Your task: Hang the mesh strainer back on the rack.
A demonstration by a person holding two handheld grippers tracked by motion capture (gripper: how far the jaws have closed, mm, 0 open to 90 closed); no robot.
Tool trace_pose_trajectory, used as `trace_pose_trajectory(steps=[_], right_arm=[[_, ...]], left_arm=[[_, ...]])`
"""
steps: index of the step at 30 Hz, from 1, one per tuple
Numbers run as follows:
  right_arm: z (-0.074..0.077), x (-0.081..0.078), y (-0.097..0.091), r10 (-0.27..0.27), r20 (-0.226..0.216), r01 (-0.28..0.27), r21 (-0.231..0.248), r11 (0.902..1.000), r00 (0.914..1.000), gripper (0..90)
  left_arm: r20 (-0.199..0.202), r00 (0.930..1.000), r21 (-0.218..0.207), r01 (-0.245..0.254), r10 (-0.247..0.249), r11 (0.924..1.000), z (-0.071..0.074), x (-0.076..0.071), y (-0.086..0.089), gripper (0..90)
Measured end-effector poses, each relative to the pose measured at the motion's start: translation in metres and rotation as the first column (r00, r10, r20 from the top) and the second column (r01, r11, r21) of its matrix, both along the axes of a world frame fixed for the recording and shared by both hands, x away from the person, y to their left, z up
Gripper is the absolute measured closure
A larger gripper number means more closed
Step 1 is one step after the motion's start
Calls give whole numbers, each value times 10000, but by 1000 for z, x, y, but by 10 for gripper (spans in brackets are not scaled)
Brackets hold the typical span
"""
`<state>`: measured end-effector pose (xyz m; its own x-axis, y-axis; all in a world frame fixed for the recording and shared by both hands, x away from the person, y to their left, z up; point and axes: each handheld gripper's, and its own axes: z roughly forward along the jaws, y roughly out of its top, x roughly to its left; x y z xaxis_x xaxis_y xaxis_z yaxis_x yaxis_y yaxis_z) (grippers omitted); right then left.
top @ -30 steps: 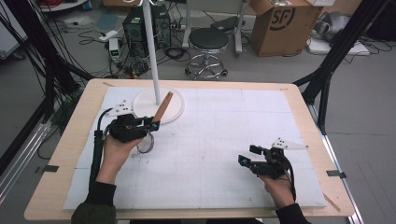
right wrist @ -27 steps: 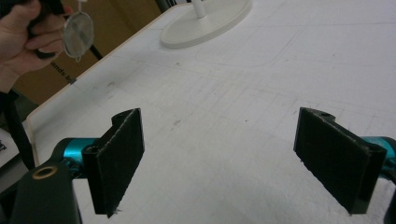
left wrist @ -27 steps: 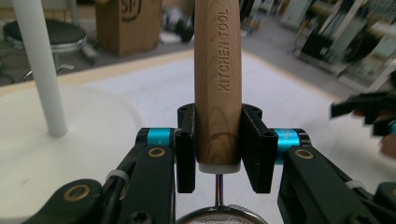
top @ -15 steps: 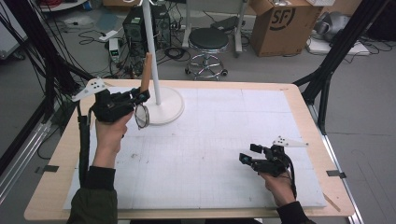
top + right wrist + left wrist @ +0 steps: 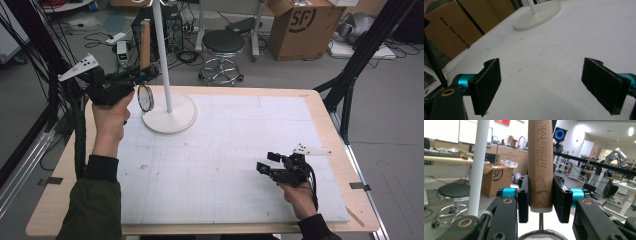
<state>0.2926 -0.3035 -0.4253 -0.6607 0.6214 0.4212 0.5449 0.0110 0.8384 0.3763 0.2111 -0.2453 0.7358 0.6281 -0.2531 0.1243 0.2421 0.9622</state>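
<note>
left gripper point(image 5: 540, 202) clamps strainer handle point(image 5: 540, 165); mesh point(image 5: 541, 236) cut off btm.

left tool point(image 5: 142, 80) raised, jaws clamped, right tool point(image 5: 272, 167) low, seemingly resting, jaws wide apart

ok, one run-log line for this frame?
left gripper: shut on strainer handle, raised, upright | mesh head hanging beside stand pole | right gripper: open, low over white mat
</note>
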Motion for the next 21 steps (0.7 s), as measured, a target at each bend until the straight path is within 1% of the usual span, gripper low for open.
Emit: trace_pose_trajectory(steps=[1,3,6,8,10,11,12,13,14,15,16,19,21], right_arm=[[1,0,-1,24,66,-25,38,10000,10000,154],[1,0,-1,27,60,-28,32,10000,10000,155],[1,0,-1,94,57,-95,36,9999,9999,154],[1,0,0,131,83,-132,46,9999,9999,154],[1,0,0,189,40,-189,78,9998,9998,154],[1,1,0,229,-16,-229,148,9996,9997,154],[3,-1,1,356,-41,-354,316,9989,9994,154],[4,-2,1,350,13,-351,287,9990,9994,154],[5,-2,1,396,62,-398,302,9988,9992,154],[5,-2,1,396,62,-398,302,9988,9992,154],[7,-2,1,410,102,-413,376,9984,9991,154],[8,-2,0,412,110,-416,450,9981,9991,154],[8,-1,-1,437,115,-442,477,9979,9990,154]], left_arm=[[31,10000,17,-37,37,10000,3,2,0,692],[95,9998,46,-145,145,9999,9,6,-1,692],[33,9998,55,-215,214,9998,15,12,0,692],[63,9997,-19,-249,249,9997,19,17,1,692],[66,9991,31,-408,408,9992,24,21,2,692],[67,9991,86,-428,427,9990,26,22,2,692],[81,9991,22,-428,428,9991,28,24,2,692],[134,9991,40,-414,413,9991,30,24,2,692],[142,9988,88,-468,467,9989,32,25,1,692],[236,9982,183,-561,557,9983,34,26,1,692],[276,9981,139,-554,550,9984,35,28,2,692],[235,9975,172,-667,663,9976,38,33,7,692],[173,9976,-18,-668,668,9978,41,37,15,692]])
